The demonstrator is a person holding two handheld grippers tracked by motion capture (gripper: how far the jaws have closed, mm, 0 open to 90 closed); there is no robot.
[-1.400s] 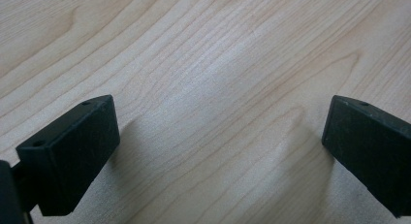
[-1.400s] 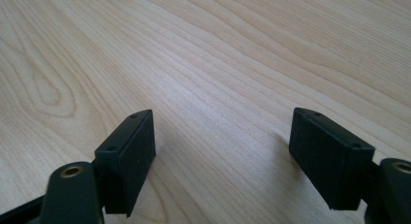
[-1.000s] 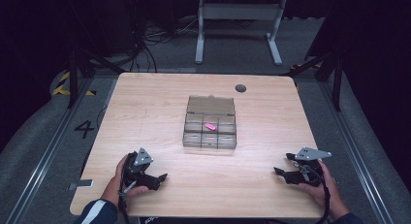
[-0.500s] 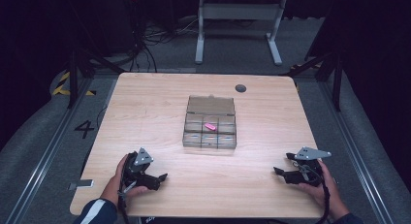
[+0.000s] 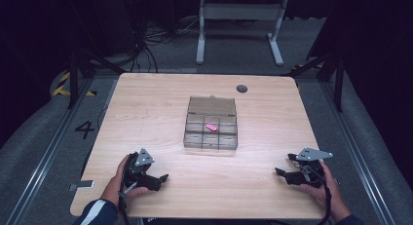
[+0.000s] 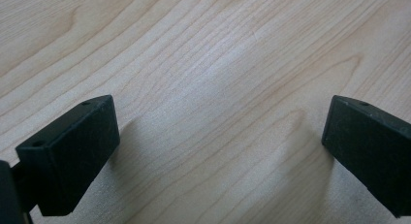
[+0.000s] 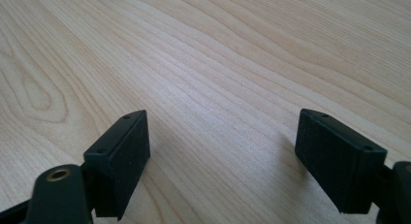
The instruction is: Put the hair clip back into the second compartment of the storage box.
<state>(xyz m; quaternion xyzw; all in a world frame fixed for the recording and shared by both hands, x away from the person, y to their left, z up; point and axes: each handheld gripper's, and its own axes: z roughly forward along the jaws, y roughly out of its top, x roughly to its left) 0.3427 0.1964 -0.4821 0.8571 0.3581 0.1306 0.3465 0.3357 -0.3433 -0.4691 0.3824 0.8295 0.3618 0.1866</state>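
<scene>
On pale woodgrain table [image 5: 146, 108], clear gridded box [image 5: 211, 125], perhaps plastic

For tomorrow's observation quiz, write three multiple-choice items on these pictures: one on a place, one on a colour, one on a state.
1. Where does the box stand on the table?
A. At its middle
B. At its near left corner
C. Off its far edge

2. What colour is the small item in the box?
A. Green
B. Pink
C. Yellow

3. How do the left tongs and right tongs stand?
A. Both shut on the box
B. Left shut, right open
C. Both open, holding nothing

Answers: 1 A, the high view shows it midway between the table's sides; 2 B, a pink piece lies in a middle compartment; 3 C, each gripper view shows bare wood between widely parted jaws.
</scene>
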